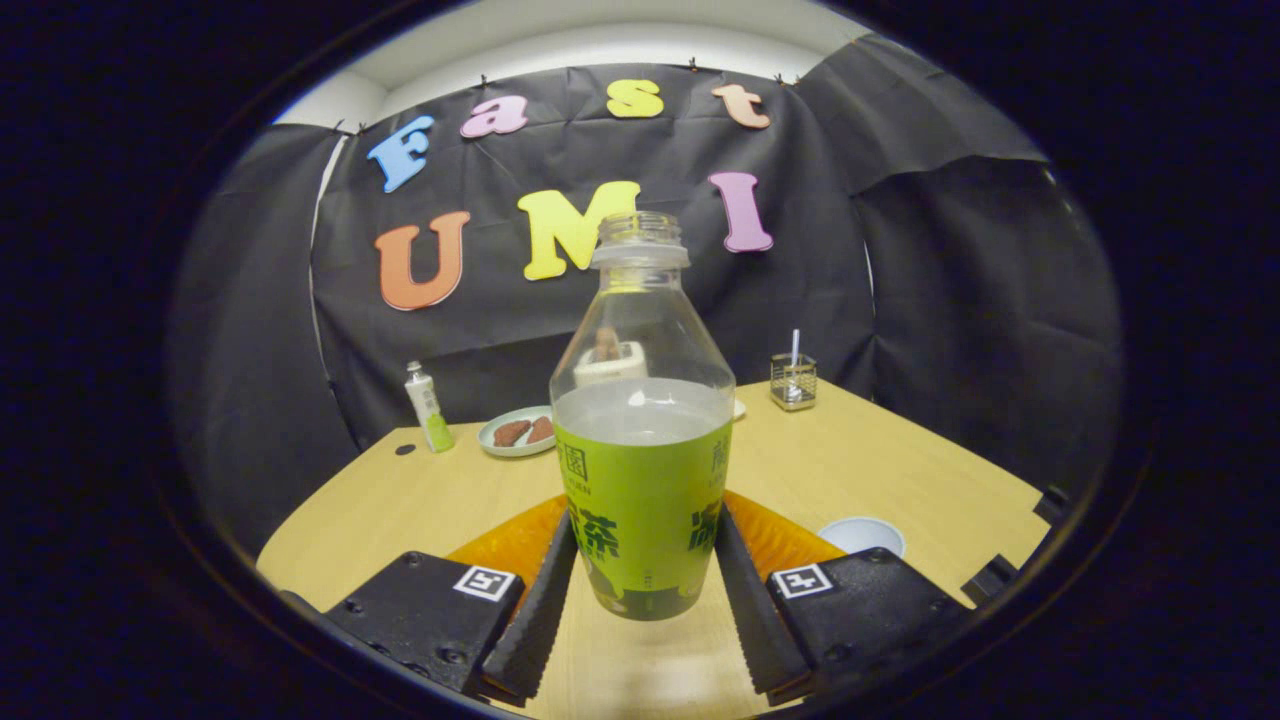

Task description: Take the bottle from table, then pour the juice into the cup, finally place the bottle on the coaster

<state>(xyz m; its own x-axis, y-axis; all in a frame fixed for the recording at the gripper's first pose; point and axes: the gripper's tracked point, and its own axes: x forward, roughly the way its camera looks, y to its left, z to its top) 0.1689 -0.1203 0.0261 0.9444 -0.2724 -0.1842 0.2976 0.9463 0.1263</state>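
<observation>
An uncapped clear bottle with a green label stands upright between my fingers, pale juice filling it to just above the label. My gripper is shut on the bottle, one finger pressed against each side of its lower label. Its base sits at or just above the wooden table; I cannot tell which. A white cup stands on the table just beyond the right finger. A thin pale edge, perhaps the coaster, peeks out behind the bottle's right shoulder.
At the back of the table a plate holds brown pieces, with a small white-and-green tube to its left. A wire holder stands at the back right. A pale boxy object shows through the bottle.
</observation>
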